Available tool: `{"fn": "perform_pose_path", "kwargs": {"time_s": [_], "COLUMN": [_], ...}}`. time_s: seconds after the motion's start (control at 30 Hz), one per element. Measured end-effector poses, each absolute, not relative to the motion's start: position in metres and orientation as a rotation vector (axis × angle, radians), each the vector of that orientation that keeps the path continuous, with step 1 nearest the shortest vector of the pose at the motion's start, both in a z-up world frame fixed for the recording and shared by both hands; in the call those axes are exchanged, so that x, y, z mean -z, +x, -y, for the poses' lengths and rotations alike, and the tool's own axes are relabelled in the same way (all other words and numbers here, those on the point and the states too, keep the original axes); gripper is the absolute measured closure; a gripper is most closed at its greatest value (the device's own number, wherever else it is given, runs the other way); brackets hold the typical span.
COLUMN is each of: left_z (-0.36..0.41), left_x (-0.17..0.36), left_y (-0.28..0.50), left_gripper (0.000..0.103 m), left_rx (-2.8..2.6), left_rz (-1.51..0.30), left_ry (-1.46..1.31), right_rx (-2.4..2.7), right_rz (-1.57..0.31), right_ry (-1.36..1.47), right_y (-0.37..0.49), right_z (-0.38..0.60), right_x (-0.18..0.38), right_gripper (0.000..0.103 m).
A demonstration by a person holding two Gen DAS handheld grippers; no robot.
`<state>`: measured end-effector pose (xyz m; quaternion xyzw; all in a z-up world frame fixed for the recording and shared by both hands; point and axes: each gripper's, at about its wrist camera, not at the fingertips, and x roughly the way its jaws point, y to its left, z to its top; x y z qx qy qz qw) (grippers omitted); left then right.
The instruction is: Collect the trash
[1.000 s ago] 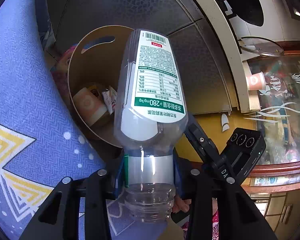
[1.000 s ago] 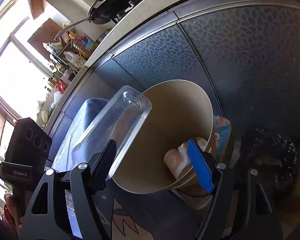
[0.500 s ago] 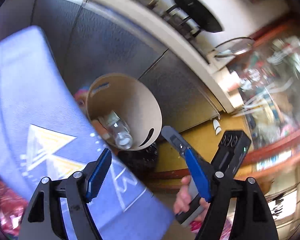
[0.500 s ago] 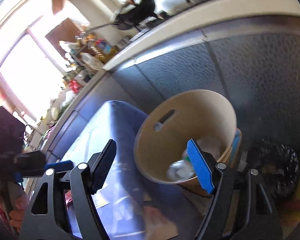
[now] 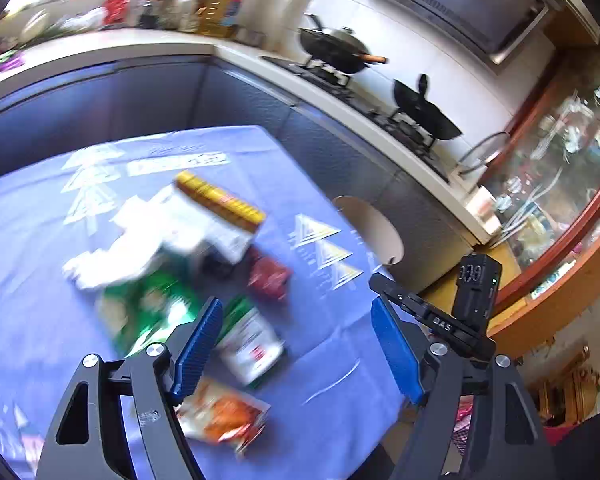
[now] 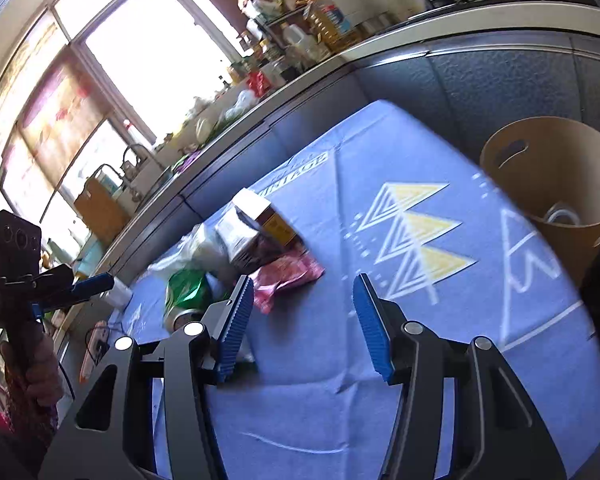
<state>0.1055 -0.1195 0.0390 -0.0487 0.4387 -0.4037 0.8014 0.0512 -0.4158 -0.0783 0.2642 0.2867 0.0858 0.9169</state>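
A heap of trash lies on the blue tablecloth [image 5: 28, 232]: a yellow box [image 5: 220, 202], white bags [image 5: 132, 236], a green wrapper [image 5: 148, 312], a red packet [image 5: 270, 276], a white-and-green packet [image 5: 252, 350] and an orange packet [image 5: 224, 416]. My left gripper [image 5: 296, 344] is open and empty above the near packets. My right gripper [image 6: 304, 324] is open and empty over the cloth [image 6: 380, 200], right of the pink packet [image 6: 288, 276]. The tan bin [image 6: 548, 176] stands past the table's right edge, with the clear bottle [image 6: 560, 214] inside.
A kitchen counter with woks [image 5: 336, 50] and a stove runs behind the table. The bin's rim [image 5: 368, 226] shows past the table's far edge in the left wrist view. The other gripper [image 6: 16, 280] shows at the far left of the right wrist view.
My left gripper let the clear bottle go into the bin. Both grippers then swung away from the bin, back over the table and the trash heap.
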Motion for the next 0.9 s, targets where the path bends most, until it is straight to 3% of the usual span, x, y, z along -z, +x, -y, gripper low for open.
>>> {"fn": "perform_pose_path", "kwargs": {"time_s": [0.23,0.37,0.63,0.8,0.9], "left_z": [0.076,0.063,0.032,0.030,0.032], "left_x": [0.013,0.036,0.065,0.075,0.076], "left_y": [0.092,0.090,0.105,0.098,0.093], "left_gripper": [0.027,0.026,0.027,0.027,0.028], "left_rx": [0.736,0.644,0.612,0.636,0.649], "left_rz": [-1.042,-1.059,-1.146,-1.190,-1.194], "left_ry": [-0.119,-0.062,-0.207,-0.277,-0.282], "right_rx": [-0.260,-0.302,-0.307,-0.311,-0.334], "right_rz": [-0.737,-0.760,-0.764,-0.771,-0.803], "right_ry": [0.432,0.433,0.468,0.514,0.519], "right_y": [0.071,0.072,0.054,0.045,0.049], "right_z": [0.335,0.317,0.307,0.307,0.299], "right_x": [0.099,0.102,0.109,0.118,0.124], "right_gripper": [0.055,0.056,0.056,0.067,0.083]}}
